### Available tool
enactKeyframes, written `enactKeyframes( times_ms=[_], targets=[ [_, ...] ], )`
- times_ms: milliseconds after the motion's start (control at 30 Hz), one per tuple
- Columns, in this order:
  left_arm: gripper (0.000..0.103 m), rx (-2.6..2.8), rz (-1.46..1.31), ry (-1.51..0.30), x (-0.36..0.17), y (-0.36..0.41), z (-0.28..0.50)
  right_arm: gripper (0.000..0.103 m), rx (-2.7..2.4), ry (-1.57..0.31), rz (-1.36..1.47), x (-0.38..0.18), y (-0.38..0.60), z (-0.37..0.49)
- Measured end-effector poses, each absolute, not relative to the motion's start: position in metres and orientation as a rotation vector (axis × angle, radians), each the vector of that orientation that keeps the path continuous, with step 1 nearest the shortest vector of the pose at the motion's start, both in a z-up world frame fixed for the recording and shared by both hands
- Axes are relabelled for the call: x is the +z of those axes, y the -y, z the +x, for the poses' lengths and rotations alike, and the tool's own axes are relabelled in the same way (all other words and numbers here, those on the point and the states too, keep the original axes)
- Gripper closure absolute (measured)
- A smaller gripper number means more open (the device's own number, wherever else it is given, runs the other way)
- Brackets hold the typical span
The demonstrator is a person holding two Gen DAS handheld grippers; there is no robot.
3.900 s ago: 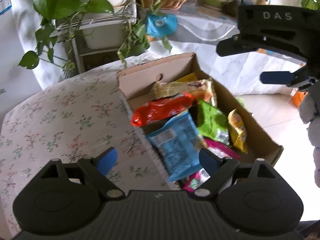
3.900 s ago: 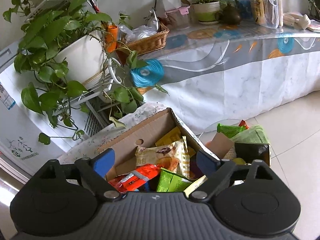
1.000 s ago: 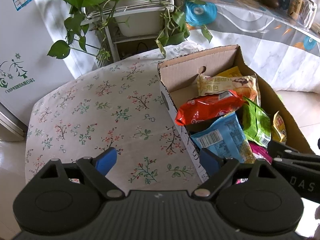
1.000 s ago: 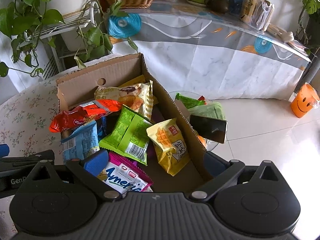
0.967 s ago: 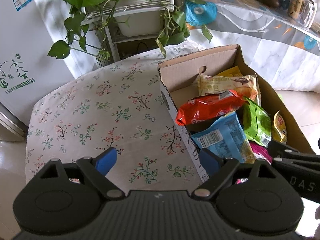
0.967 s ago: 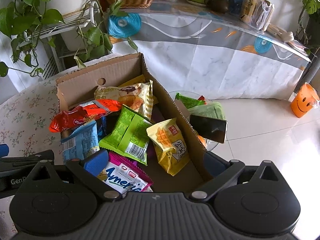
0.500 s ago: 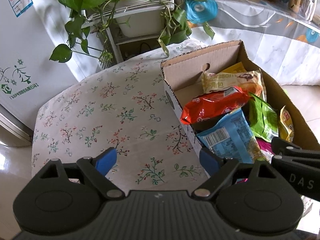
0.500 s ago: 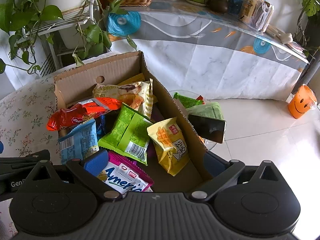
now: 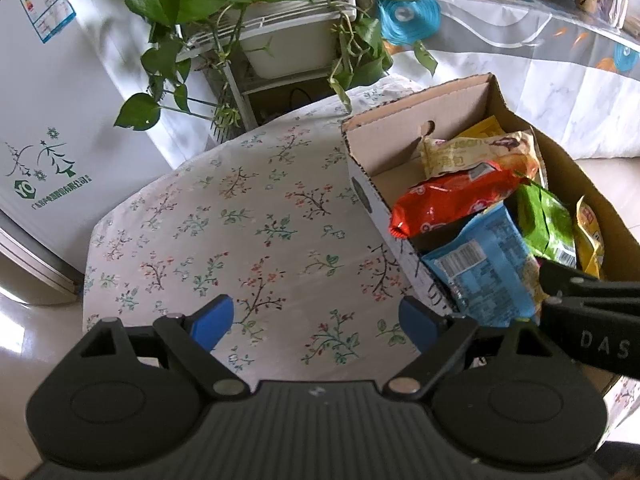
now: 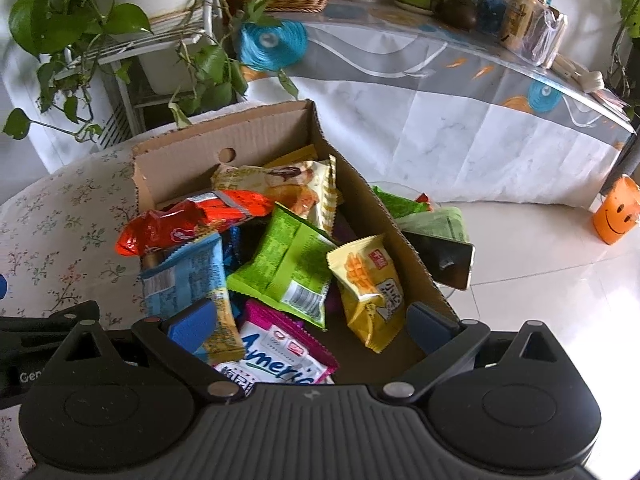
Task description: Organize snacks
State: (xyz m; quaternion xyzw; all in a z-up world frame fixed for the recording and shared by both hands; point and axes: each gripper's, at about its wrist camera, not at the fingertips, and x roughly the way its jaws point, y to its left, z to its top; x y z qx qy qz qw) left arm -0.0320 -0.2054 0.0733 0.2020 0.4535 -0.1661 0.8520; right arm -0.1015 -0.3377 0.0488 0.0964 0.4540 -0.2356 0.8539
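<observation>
A cardboard box full of snack packs sits at the right edge of a floral-cloth table. Inside lie a red pack, a blue pack, a green pack, a yellow pack, a pink-and-white pack and a beige bread pack. My right gripper is open and empty, just above the box's near end. My left gripper is open and empty over the bare cloth, left of the box.
A phone and green packs lie on a low glass stand right of the box. A plant rack stands behind the table, a white fridge at left. An orange smiley cup is on the floor.
Both grippers have drifted slightly; the left view has shifted a little left over the cloth and the box sits further right in it. Both stay open and empty.
</observation>
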Motion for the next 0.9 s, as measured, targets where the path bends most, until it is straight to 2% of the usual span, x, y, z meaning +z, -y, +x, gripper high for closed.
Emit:
enactKeyframes(
  times_ms=[600,900],
  targets=[
    [0.013,-0.236,0.343,-0.967,0.081,0.121,-0.04,0.0,-0.285,-0.879,0.2,0.051,0.277,-0.097],
    [0.013,-0.169,0.328,-1.015,0.063,0.065,-0.051,0.0,-0.211,-0.901,0.203,0.033,0.231,-0.1]
  ],
)
